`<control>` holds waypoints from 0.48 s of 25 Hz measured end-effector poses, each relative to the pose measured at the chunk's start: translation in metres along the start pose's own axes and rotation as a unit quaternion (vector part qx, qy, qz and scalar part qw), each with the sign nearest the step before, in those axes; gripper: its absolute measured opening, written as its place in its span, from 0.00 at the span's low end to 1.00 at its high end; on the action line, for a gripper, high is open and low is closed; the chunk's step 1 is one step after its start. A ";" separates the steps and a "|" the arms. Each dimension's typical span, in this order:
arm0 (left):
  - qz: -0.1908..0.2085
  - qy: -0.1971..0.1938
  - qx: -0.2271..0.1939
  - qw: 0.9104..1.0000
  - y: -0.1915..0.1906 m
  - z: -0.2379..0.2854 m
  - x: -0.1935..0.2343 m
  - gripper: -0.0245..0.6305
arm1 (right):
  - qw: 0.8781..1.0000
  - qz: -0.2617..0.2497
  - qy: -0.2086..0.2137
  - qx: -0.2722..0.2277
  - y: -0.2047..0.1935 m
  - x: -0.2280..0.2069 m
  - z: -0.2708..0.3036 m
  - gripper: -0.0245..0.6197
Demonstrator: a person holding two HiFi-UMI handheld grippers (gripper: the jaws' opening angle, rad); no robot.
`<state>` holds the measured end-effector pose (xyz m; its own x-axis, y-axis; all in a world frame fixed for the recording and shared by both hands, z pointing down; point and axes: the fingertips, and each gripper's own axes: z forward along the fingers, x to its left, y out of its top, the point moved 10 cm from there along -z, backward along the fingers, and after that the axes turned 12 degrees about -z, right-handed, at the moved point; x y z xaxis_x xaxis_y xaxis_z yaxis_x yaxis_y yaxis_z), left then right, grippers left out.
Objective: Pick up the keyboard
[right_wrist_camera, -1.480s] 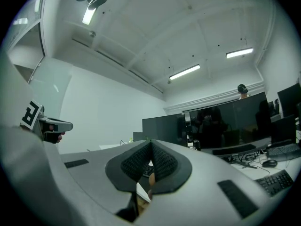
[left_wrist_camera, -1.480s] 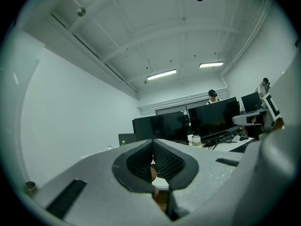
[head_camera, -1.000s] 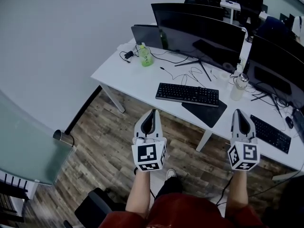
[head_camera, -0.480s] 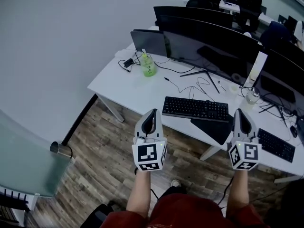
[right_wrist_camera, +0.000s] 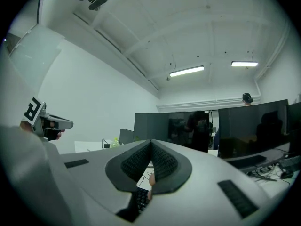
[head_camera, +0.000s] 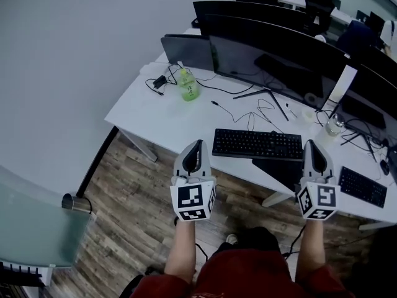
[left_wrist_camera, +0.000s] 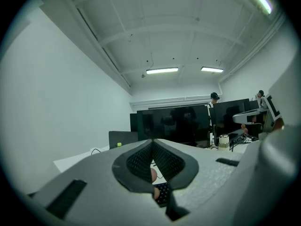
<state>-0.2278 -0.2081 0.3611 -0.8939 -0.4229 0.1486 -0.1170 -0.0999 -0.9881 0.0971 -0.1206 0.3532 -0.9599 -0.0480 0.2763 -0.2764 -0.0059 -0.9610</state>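
Two grey hand-held grippers, each with a marker cube: the left hand-held gripper (head_camera: 196,145) and the right hand-held gripper (head_camera: 312,145). Both had their jaws pressed fully together with nothing in them. There were two flat black keyboards, at least four dark monitors (head_camera: 273,58), one green plastic bottle (head_camera: 188,87), one clear glass jar (head_camera: 334,125) and one black mouse mat (head_camera: 282,169). It all sat on a long white table (head_camera: 149,113) with loose cables, over a wood-plank floor (head_camera: 133,191) and next to a plain grey wall (head_camera: 74,54).

The nearer black keyboard (head_camera: 257,144) lay near the table's front edge. In the head view it sat right between the two gripper tips, neither touching it. The second black keyboard (head_camera: 363,187) lay off to the right.
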 end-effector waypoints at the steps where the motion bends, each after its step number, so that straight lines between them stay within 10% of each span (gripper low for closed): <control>1: -0.001 -0.001 0.002 1.000 -0.001 0.005 0.002 0.05 | 1.000 0.001 -0.002 0.003 -0.002 -0.001 0.004 0.04; 12: -0.001 -0.004 0.024 1.000 -0.014 0.090 0.004 0.05 | 1.000 0.013 -0.010 0.026 -0.036 -0.033 0.079 0.04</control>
<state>-0.1905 -0.2898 0.3793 -0.8903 -0.4295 0.1511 -0.0974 -0.1446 -0.9847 0.1420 -0.1977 0.3781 -0.9654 -0.0689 0.2516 -0.2481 -0.0559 -0.9671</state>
